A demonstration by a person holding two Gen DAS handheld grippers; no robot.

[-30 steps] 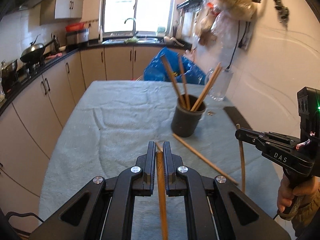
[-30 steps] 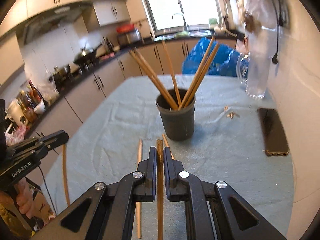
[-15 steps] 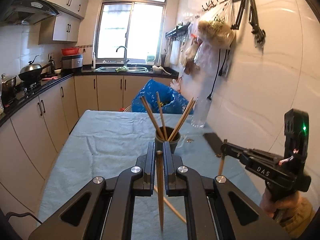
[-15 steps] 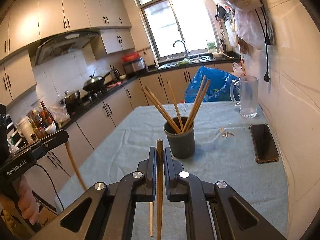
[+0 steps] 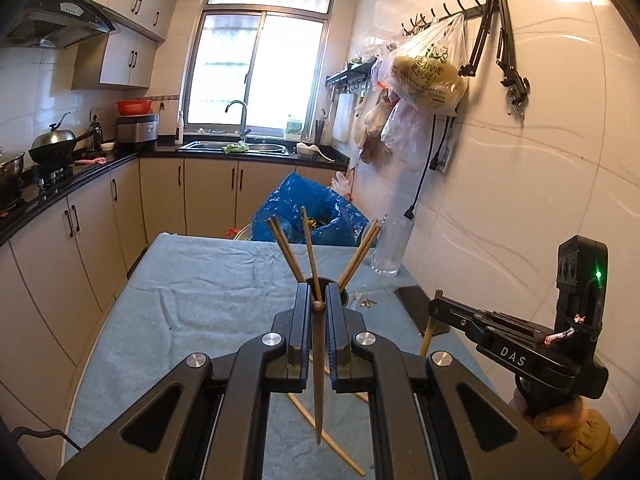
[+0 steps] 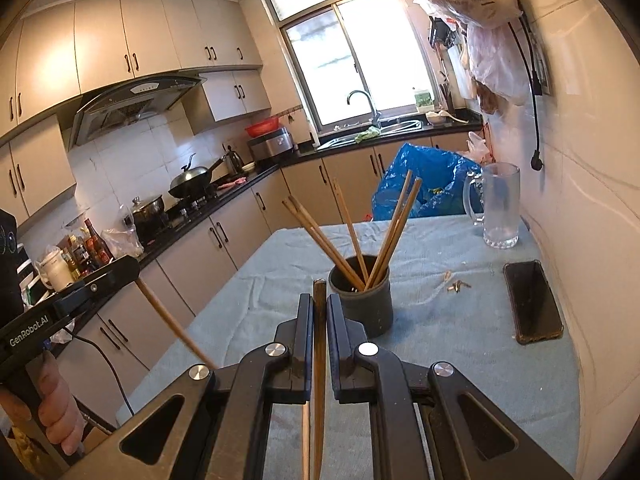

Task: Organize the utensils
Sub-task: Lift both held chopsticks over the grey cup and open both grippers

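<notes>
A kitchen table (image 6: 460, 360) covered with a pale blue cloth holds a dark grey utensil cup (image 6: 362, 300) with five wooden chopsticks (image 6: 352, 232) leaning out of it in a fan. The left gripper (image 5: 319, 300), raised above the table, has its jaws closed on a single chopstick (image 5: 318, 368) that hangs point down between them. The right gripper (image 6: 319, 304) is likewise clamped on a second chopstick (image 6: 319, 360), held upright just in front of the cup. Two more loose chopsticks (image 5: 326, 436) lie on the cloth below the left gripper. To the right of the cup sit a black phone (image 6: 532, 300) and a clear glass mug (image 6: 500, 208), both near the tiled wall.
</notes>
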